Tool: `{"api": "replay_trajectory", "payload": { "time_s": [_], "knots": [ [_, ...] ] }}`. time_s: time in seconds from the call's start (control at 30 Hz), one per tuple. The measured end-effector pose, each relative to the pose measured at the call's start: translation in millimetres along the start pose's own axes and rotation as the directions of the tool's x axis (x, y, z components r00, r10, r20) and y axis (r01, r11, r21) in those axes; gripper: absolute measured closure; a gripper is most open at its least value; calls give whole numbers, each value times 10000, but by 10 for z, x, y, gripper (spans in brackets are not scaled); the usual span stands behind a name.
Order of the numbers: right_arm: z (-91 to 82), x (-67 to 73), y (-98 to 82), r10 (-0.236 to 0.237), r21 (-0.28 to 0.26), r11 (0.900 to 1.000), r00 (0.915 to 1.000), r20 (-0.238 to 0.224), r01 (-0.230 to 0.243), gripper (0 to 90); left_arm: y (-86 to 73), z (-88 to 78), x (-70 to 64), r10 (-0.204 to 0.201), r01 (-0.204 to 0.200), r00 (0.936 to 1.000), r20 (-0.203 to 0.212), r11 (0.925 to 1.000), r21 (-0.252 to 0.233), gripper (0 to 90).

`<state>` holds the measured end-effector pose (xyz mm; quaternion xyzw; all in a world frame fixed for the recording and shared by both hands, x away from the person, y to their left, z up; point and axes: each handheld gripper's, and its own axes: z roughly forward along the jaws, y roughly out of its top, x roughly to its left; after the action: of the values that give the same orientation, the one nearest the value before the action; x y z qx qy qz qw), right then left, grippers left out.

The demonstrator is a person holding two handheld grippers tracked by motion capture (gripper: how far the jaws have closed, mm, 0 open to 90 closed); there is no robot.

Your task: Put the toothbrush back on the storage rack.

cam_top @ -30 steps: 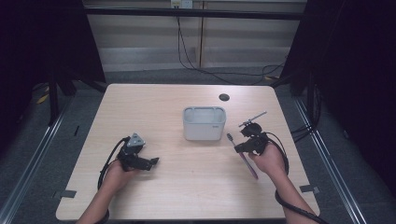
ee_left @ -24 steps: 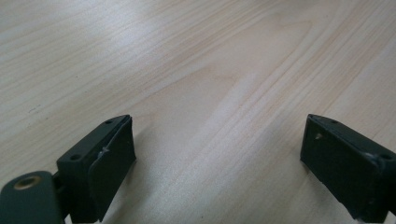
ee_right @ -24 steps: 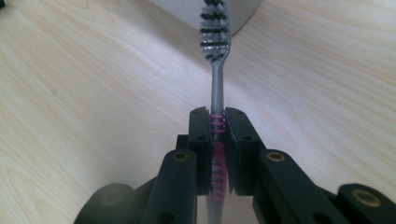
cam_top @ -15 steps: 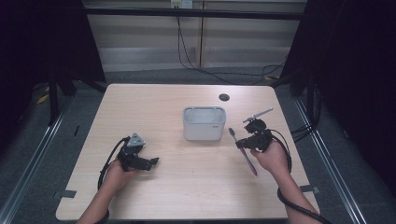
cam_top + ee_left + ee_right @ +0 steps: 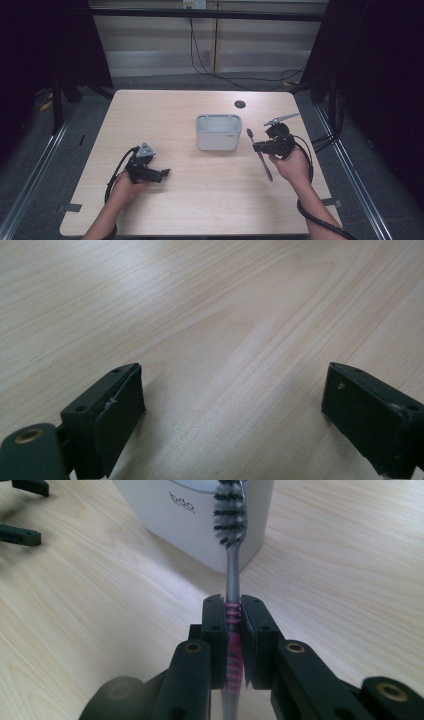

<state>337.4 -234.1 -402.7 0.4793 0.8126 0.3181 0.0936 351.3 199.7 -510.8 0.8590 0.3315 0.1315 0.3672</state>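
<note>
Right claw (image 5: 233,645) is clenched on the toothbrush (image 5: 231,555), jaws pinching its pink ribbed grip, bristled head pointing up the frame toward the white container (image 5: 175,515). From above, that claw (image 5: 258,146) sits right of centre, toothbrush (image 5: 262,157) slanting from beside the container (image 5: 218,133) down toward the lower right, just off the container's right wall. Over on the lower left, the left claw (image 5: 165,173) lies released, jaws spread wide over bare wood (image 5: 225,340). Pale wood-grain table (image 5: 200,210), a small dark round disc (image 5: 240,104) near its far edge. Beyond it: grey floor, black cables (image 5: 210,60) trailing down the back wall, dark curtains either side.
</note>
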Motion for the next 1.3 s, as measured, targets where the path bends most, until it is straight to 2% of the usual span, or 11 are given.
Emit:
{"api": "replay_trajectory", "payload": {
  "time_s": [0.47, 0.87, 1.07, 1.3],
  "knots": [
    [-83, 28, 61, -7, -633, 9980, 10000, 21, 8, 818, 0, 0, 1, 13, -13, 10000, -12, 10000, 0, 96],
    [-160, 102, 149, -197, -1290, 9915, 9998, -44, 189, 818, 0, 0, 1, 14, -14, 10000, -10, 10000, 4, 96],
    [-202, 111, 190, -111, -1624, 9867, 9998, -168, 83, 817, 0, -1, 1, 16, -16, 10000, -3, 10000, 7, 96],
    [-228, 124, 230, -95, -1940, 9810, 9999, -53, 83, 817, 0, 0, 0, 6, -6, 10000, -3, 10000, 1, 96]
  ]
}}
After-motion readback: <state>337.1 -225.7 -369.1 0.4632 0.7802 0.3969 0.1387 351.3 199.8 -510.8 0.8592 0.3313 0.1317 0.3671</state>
